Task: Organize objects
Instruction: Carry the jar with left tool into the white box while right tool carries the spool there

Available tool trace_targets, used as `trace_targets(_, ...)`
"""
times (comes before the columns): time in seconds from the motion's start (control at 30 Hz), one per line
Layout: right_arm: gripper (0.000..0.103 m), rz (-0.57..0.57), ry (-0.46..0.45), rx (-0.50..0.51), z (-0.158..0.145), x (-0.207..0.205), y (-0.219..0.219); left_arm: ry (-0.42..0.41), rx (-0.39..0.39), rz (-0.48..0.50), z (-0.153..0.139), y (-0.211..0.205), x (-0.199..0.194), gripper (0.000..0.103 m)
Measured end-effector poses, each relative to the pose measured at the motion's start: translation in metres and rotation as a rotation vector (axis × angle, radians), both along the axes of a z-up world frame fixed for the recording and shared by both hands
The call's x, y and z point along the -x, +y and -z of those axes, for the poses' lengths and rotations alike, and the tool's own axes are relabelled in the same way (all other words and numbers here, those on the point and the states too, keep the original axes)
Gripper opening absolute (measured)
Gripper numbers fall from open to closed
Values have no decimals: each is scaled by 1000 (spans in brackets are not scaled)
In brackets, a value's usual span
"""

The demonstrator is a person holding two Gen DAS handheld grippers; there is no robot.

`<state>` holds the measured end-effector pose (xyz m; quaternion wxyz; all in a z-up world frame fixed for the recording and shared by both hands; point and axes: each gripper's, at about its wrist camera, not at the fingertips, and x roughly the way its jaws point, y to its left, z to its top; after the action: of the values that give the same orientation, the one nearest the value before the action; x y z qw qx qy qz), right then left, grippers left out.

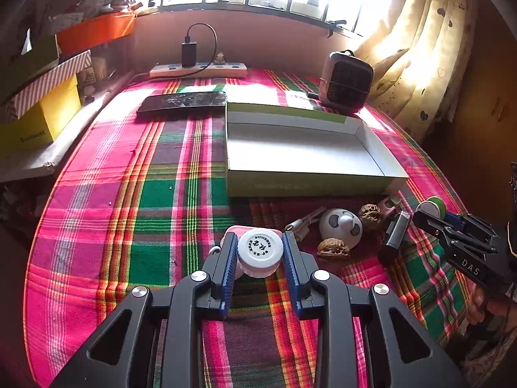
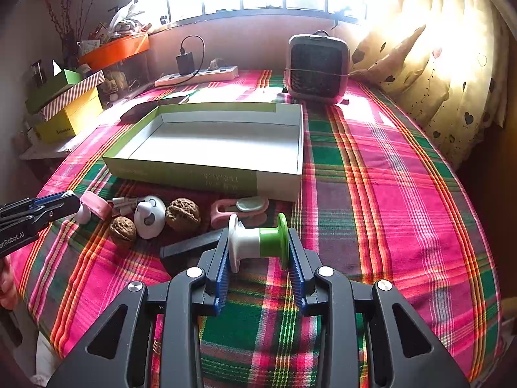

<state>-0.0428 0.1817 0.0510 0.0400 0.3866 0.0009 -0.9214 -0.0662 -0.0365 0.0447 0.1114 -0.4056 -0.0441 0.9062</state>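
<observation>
My left gripper (image 1: 260, 252) is shut on a small white round-lidded jar (image 1: 260, 249), with a pink case (image 1: 237, 230) just behind it. My right gripper (image 2: 258, 242) is shut on a white and green spool (image 2: 258, 239). An open green and white box (image 1: 303, 152) lies ahead, empty inside; it also shows in the right wrist view (image 2: 213, 174). Between the grippers lie two walnuts (image 2: 182, 215) (image 2: 122, 230), a white panda-face gadget (image 2: 149, 216), a white cable (image 2: 124, 203), a pink clip (image 2: 239, 207) and a black bar (image 2: 190, 246).
A plaid cloth (image 1: 155, 200) covers the table. A cracked phone (image 1: 182, 102), a power strip (image 1: 198, 70) with a charger and a small heater (image 2: 317, 68) stand at the back. Stacked boxes (image 2: 69, 110) sit at left, a curtain (image 2: 452, 64) at right.
</observation>
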Motion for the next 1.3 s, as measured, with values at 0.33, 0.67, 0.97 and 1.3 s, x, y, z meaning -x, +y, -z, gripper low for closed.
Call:
trace_targets(0.33, 33, -27, 4, 31, -18, 43, -11, -18, -46, 37, -14, 9, 48, 26)
trace_targets(0.67, 33, -28, -49, 39, -11, 96, -18, -31, -32, 48, -17, 22, 103, 26)
trace_targets(0.97, 33, -10, -106, 44, -1, 143, -12, -83, -12, 46, 1, 35, 151, 26)
trace_targets(1.3, 33, -6, -139, 33, 11, 168, -11, -116, 28, 36, 13, 41, 178, 26)
